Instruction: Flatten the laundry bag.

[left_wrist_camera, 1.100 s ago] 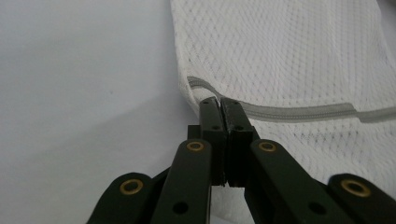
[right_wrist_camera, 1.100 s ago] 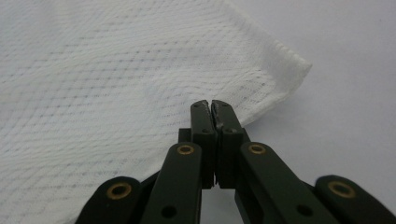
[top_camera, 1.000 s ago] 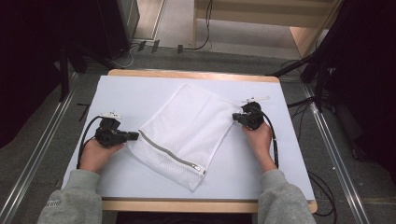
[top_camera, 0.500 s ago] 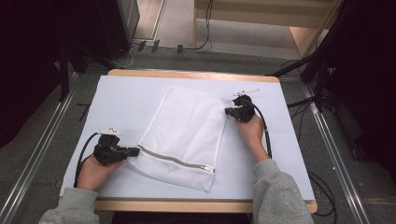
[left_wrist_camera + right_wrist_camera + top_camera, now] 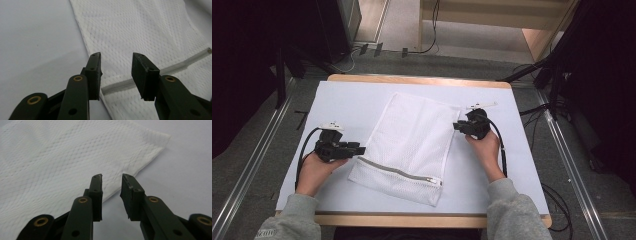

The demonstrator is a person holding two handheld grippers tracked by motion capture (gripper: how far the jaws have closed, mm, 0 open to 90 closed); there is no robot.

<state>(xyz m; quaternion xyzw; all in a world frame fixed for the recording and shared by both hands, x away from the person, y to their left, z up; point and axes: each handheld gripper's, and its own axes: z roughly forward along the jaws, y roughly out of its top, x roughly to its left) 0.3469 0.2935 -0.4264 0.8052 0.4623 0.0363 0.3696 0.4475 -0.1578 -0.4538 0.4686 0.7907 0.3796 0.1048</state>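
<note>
The white mesh bag (image 5: pixel 409 147) lay flat at the middle of the table (image 5: pixel 352 107), its zipper (image 5: pixel 402 172) toward the person's end. The left tongs (image 5: pixel 357 148) stood parted and empty at the bag's zipper-end edge. The right tongs (image 5: pixel 457 126) stood narrowly parted, empty, at the opposite edge near a far corner.

I see the laundry bag (image 5: pixel 409 145) as white mesh cloth, finely pitted and matt, with a grey zipper (image 5: pixel 402 171) sewn across it that looks smooth. My left gripper (image 5: pixel 116 72) and right gripper (image 5: pixel 111 191) show matt black plastic with brass-coloured rivets. The table (image 5: pixel 342 107) has a smooth, matt pale covering and a bare wooden edge (image 5: pixel 412 80)
</note>
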